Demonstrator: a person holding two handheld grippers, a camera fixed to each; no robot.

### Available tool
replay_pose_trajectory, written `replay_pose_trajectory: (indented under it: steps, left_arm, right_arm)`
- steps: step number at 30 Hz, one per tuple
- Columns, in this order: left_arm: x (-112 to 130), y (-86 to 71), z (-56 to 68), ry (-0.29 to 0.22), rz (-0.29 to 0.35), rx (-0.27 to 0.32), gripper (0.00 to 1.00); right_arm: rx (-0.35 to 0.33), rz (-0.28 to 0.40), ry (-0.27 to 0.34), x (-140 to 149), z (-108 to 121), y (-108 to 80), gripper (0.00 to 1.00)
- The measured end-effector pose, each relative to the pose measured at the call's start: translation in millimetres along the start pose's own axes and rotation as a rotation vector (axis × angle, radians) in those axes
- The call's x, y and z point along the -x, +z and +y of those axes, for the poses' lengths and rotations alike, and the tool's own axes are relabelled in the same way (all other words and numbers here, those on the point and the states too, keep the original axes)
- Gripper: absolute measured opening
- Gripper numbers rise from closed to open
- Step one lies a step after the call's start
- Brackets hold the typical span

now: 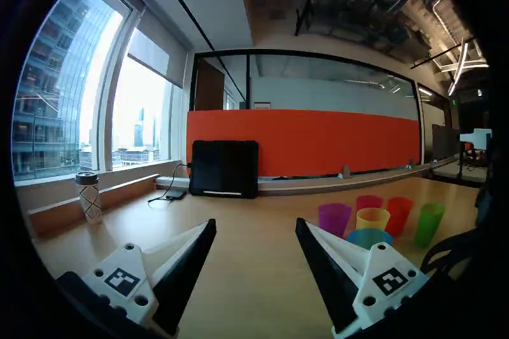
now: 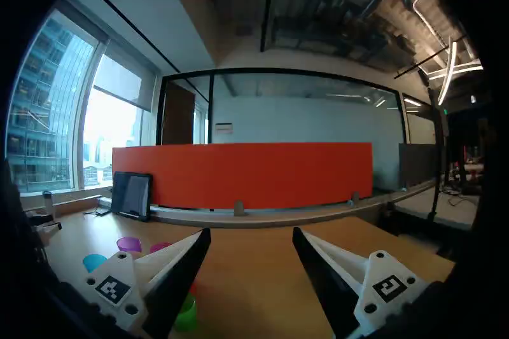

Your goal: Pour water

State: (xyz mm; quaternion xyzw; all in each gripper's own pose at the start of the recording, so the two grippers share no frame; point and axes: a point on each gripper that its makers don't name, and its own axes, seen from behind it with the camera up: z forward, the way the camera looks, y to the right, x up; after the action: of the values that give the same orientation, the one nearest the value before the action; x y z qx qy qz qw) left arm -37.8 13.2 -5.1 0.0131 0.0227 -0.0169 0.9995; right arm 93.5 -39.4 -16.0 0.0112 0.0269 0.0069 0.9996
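Note:
Several coloured plastic cups stand grouped on the wooden desk: a purple cup (image 1: 334, 218), a yellow cup (image 1: 373, 218), a red cup (image 1: 399, 214), a green cup (image 1: 429, 223), a pink cup (image 1: 369, 201) and a blue cup (image 1: 369, 238) nearest me. My left gripper (image 1: 256, 232) is open above the desk, with the cups just right of its right finger. My right gripper (image 2: 250, 241) is open too. Behind its left finger sit the blue cup (image 2: 94, 262), the purple cup (image 2: 128, 244) and the green cup (image 2: 187, 314). A small bottle (image 1: 89, 196) stands by the window.
A dark tablet (image 1: 224, 168) leans against the orange divider (image 1: 305, 142) at the desk's back, with a cable beside it. Large windows run along the left. A wooden ledge (image 1: 95, 202) borders the desk at left. Another desk (image 2: 439, 202) lies to the right.

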Motion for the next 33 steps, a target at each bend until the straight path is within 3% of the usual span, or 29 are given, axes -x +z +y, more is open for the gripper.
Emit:
replay_pose_trajectory:
  steps: [15, 33]
  left_arm:
    - [4.4, 2.3, 1.4, 0.005, -0.013, 0.005, 0.93]
    - [3.7, 2.4, 0.6, 0.009, -0.015, 0.007, 0.93]
  right_arm:
    - [-0.021, 0.010, 0.007, -1.3, -4.6, -3.4, 1.00]
    - [-0.026, 0.032, -0.009, 6.2, 11.9, -1.4, 0.99]
